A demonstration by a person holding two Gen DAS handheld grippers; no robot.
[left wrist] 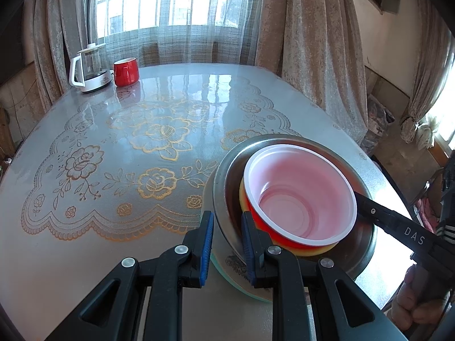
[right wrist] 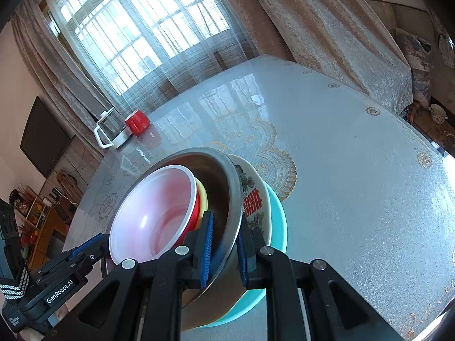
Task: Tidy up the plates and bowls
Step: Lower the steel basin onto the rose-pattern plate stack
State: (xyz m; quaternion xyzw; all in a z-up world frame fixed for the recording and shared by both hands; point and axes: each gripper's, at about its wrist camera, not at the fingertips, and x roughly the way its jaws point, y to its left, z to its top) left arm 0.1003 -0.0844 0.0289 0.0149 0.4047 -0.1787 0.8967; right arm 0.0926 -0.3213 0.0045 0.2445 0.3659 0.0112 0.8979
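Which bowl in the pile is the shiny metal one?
The big steel bowl, outermost of the bowls; the red bowl and yellow bowl nest inside it.

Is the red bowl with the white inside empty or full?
Empty. The left wrist view looks straight into the red bowl: bare pinkish-white wall and bottom rings, nothing inside. It sits nested in the steel bowl.

A glossy table under a clear floral-patterned cover carries a teal plate just ahead of the grippers, with a glass kettle and red mug touching, far ahead-left.
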